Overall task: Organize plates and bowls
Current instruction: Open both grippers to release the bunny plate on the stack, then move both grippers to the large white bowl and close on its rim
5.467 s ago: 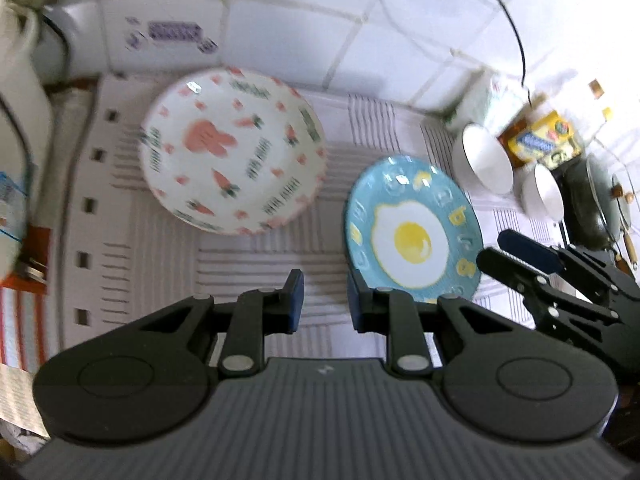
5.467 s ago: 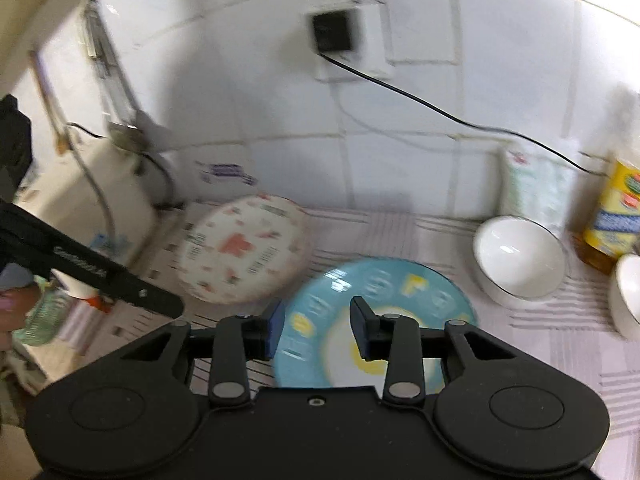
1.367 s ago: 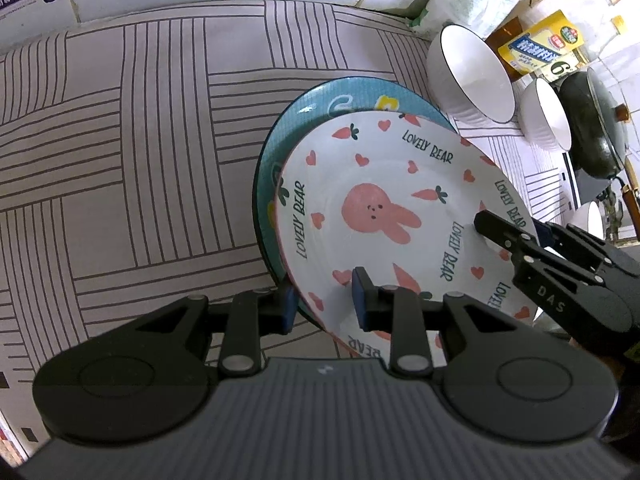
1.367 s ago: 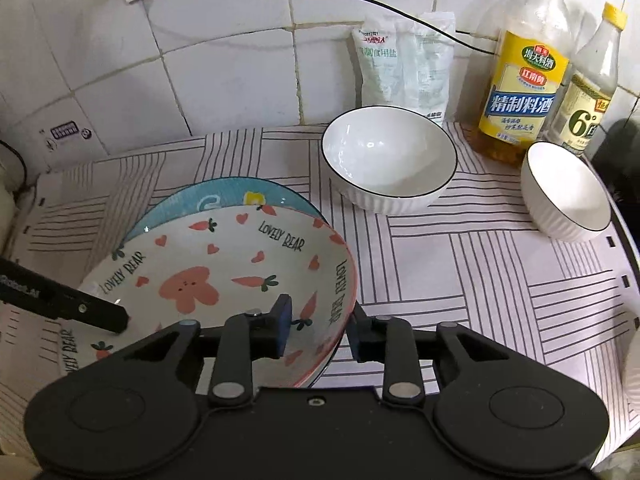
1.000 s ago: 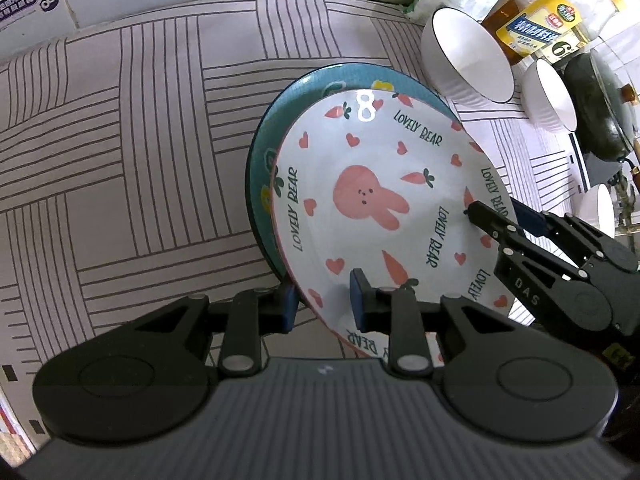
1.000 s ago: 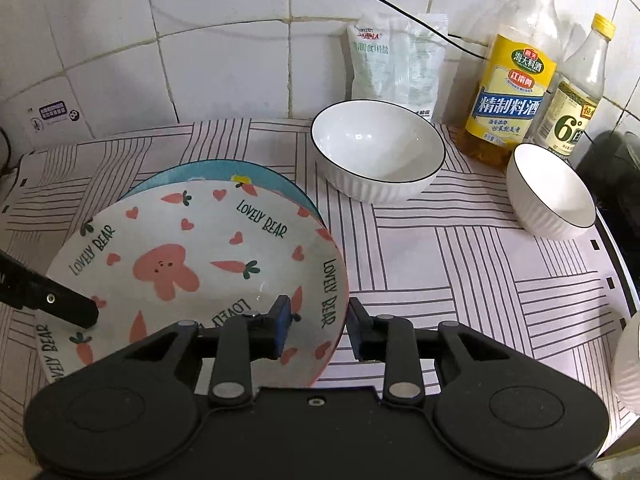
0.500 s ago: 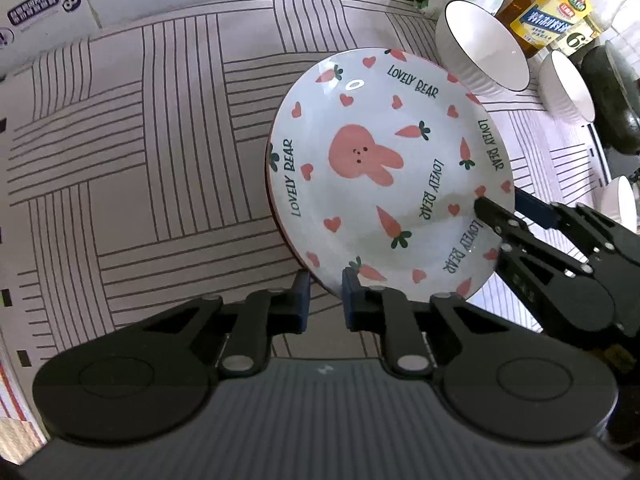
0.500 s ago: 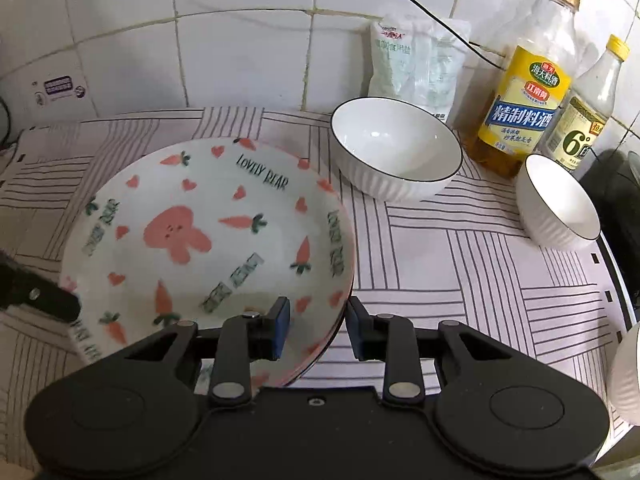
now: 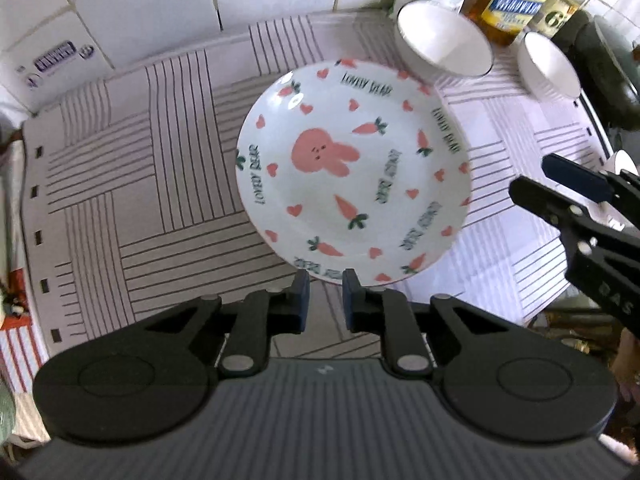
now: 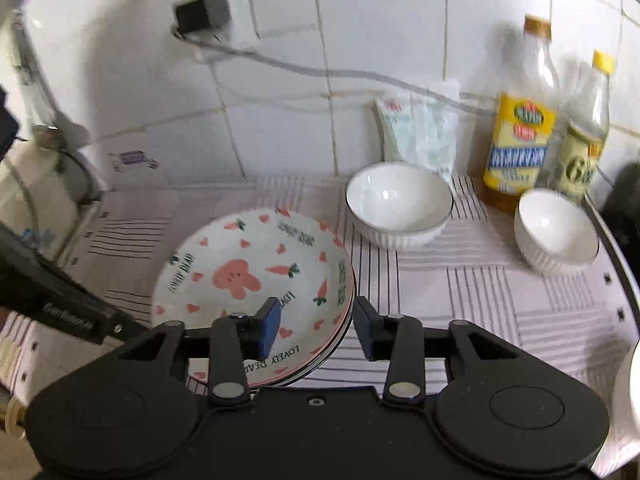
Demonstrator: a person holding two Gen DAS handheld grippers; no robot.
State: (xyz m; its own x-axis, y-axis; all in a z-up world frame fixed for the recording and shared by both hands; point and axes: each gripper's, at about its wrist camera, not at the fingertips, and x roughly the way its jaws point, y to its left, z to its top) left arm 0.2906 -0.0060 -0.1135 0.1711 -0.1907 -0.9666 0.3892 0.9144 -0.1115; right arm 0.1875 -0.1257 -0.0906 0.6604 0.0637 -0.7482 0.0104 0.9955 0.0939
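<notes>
Fingers of left gripper [image 9: 324, 296] sit a narrow gap apart w/ nothing between them, tips just short of the near rim of the bunny plate [image 9: 352, 176]. Right gripper [image 10: 316, 324] fingers spread wide, also holding nothing — the plate's right rim [image 10: 256, 280] shows through the gap, but can't tell if the pads touch it.

Plate lies flat on the striped mat [image 9: 132, 184], holding nothing. In the right wrist view a 2nd darker rim peeks out under its edge, so it's stacked on another plate; that one is otherwise hidden.

Beyond, big bowl [image 10: 399, 211] and small bowl [image 10: 556, 232] stand upright on the mat, apart from each other, nothing in either. Big bowl is just beside the plate's far-right edge.

Open mat left of the plate, up to the tiled wall [image 9: 132, 12]. Right side is tighter — mat edge runs close by the small bowl.

At the wall: 2 bottles [image 10: 520, 136], labels blurred, and a pouch [image 10: 420, 136] behind the big bowl. White rim at far right is cut off by the frame.
</notes>
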